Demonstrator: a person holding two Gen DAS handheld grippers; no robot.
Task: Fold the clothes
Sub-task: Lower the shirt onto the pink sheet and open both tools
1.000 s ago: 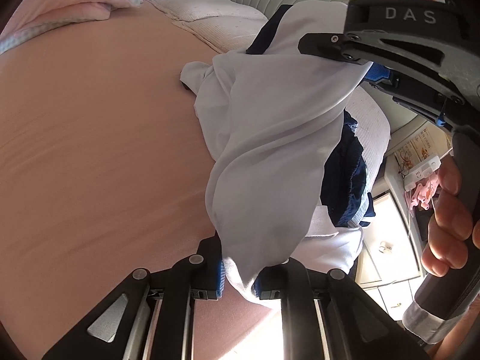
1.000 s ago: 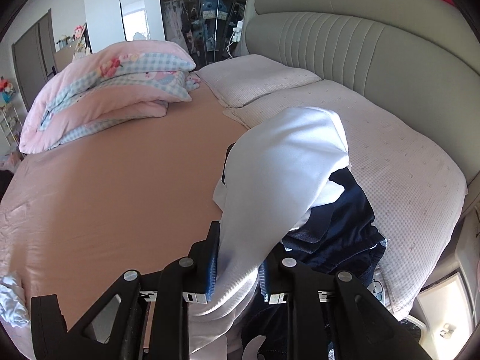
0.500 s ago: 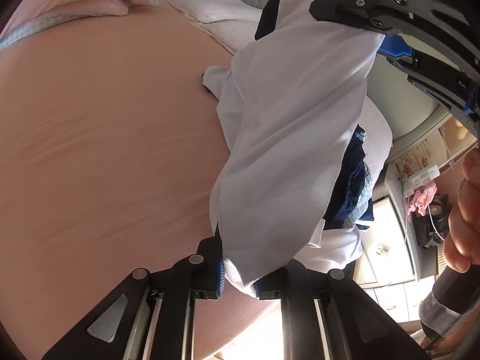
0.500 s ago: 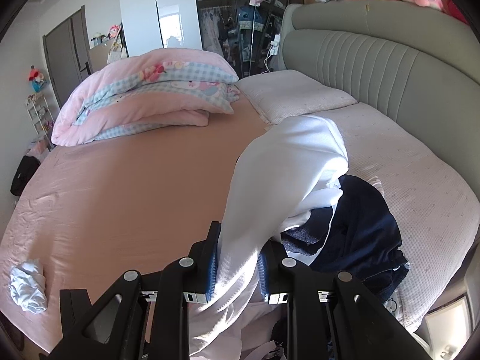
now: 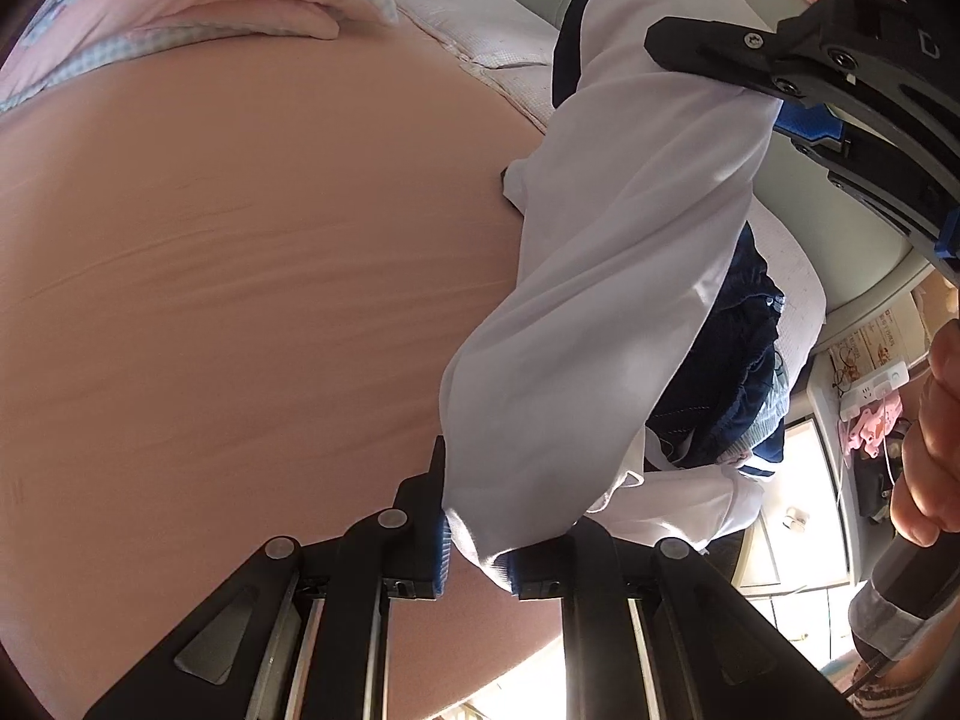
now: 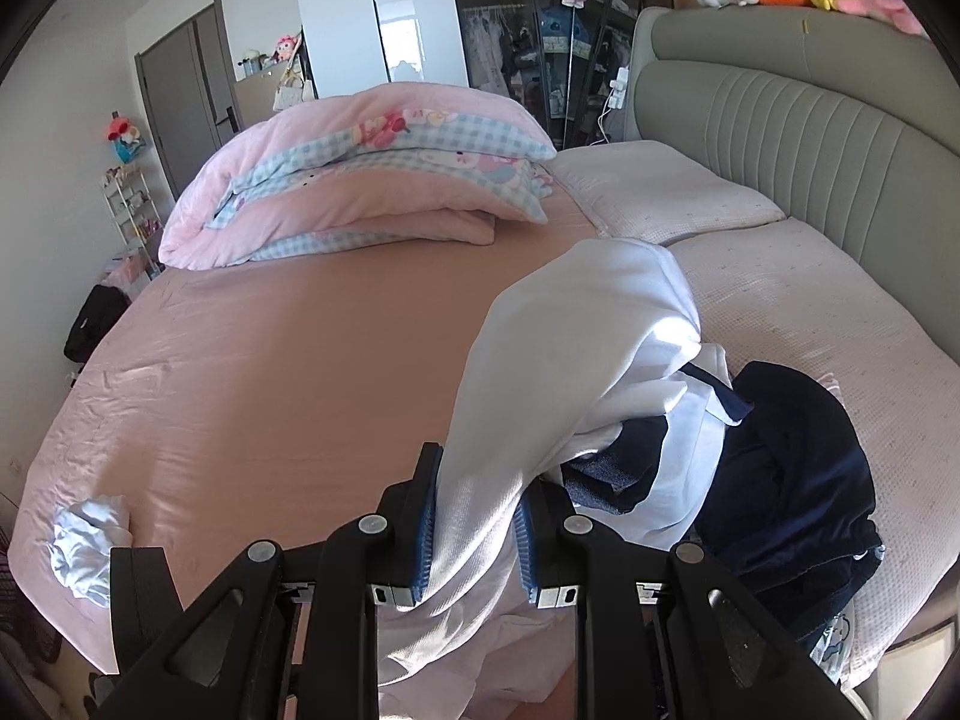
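A white garment with navy trim point(image 5: 612, 276) hangs stretched between both grippers above the pink bed sheet point(image 5: 228, 276). My left gripper point(image 5: 477, 546) is shut on its lower hem. My right gripper point(image 6: 474, 528) is shut on another part of the same white garment point(image 6: 576, 360); in the left wrist view that right gripper point(image 5: 774, 90) is at the upper right, with a hand point(image 5: 927, 420) on its handle. The garment's far end still lies on a heap of navy clothes point(image 6: 798, 480) on the bed's right side.
A folded pink and blue checked quilt point(image 6: 372, 180) lies at the far side of the bed, with pillows point(image 6: 660, 198) against the grey headboard point(image 6: 810, 108). A crumpled pale cloth point(image 6: 84, 540) lies near the bed's left edge. A bedside cabinet point(image 5: 792, 480) stands beyond the right edge.
Both grippers have lifted and drawn the white garment up and away from the navy heap. The right wrist view has tilted up, showing more of the room; the grips are unchanged.
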